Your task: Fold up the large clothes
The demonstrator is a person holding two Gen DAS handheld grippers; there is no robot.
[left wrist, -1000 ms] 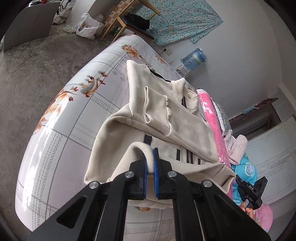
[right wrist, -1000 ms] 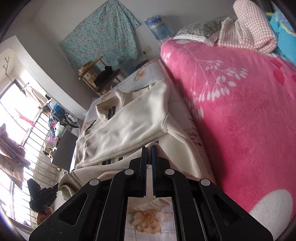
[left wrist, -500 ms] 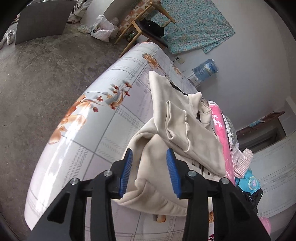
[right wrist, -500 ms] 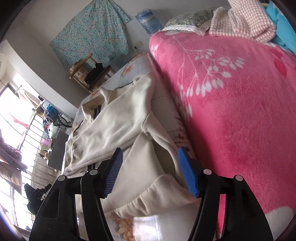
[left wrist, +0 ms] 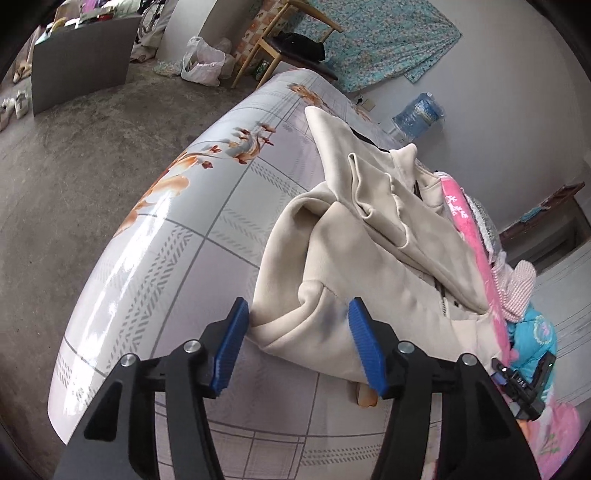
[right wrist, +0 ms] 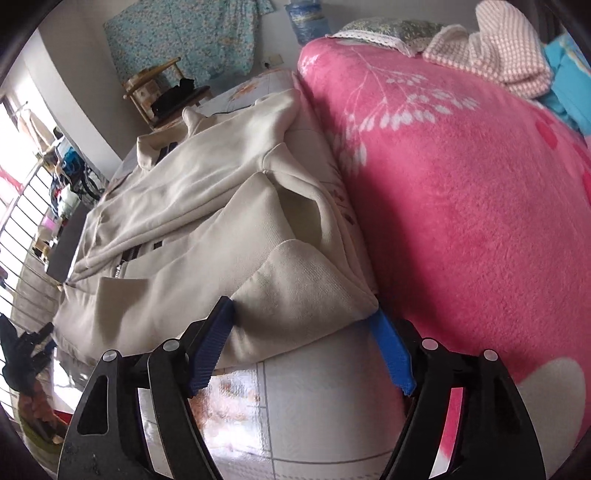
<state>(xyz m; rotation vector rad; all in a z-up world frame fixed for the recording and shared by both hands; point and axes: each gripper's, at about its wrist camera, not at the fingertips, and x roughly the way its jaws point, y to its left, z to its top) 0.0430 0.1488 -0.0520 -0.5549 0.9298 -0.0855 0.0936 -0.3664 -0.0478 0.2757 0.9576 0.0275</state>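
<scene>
A cream zip jacket with dark stripes lies on the floral bed sheet, its lower part folded up over the body. My left gripper hangs just over the folded edge near the bed's outer side. Its jaws are opening, with the cream cloth loose between the blue pads. At the other end of the same fold, beside the pink blanket, my right gripper is also opening. The cloth rests between its pads, and neither pad presses on it.
A thick pink blanket with a pillow and a knitted cloth fills the bed's wall side. Past the bed's end stand a wooden chair and a water bottle. Concrete floor with a grey board lies along the outer side.
Both grippers were shut on the jacket's edge a second ago. They have sunk toward the bed and opened, and the edge now lies loose on the folded jacket.
</scene>
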